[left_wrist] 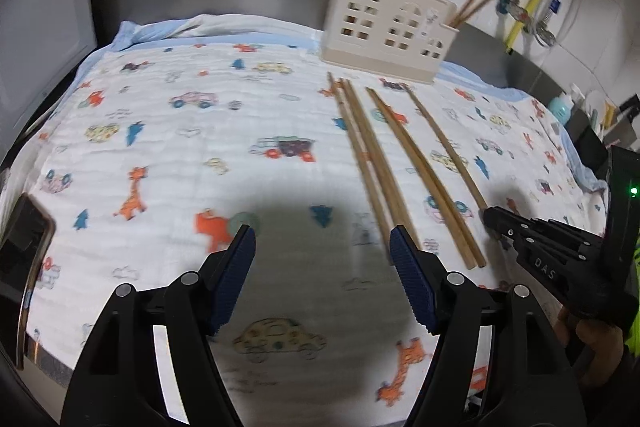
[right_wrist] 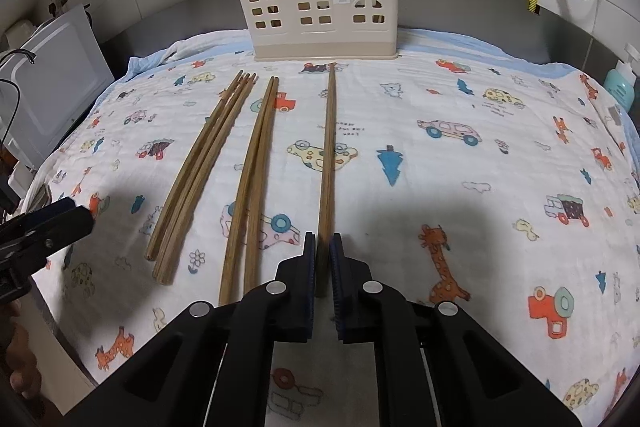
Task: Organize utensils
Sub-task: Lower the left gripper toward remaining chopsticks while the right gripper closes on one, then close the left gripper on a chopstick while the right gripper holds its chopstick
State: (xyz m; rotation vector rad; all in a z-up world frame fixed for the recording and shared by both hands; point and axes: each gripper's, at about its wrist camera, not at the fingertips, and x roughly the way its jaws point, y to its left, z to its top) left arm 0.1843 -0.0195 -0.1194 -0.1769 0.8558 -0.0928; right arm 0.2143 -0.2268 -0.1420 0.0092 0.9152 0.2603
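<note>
Item: wooden chopsticks (right_wrist: 329, 155), rightmost of three sets lying on the printed cloth (right_wrist: 460, 187), tips reaching toward the cream house-shaped holder (right_wrist: 320, 7). I am clamping their near ends in the right gripper (right_wrist: 322, 251), jaws nearly together on the wood. Left gripper (left_wrist: 322, 247): I am holding it wide open over bare cloth, gripping nothing, beside the left bundle (left_wrist: 368, 167). Middle pair (right_wrist: 256, 179): untouched. Risk: I am pinching at the very end, so the sticks may pivot, split apart or slip when lifted, and their tips could knock the holder.
</note>
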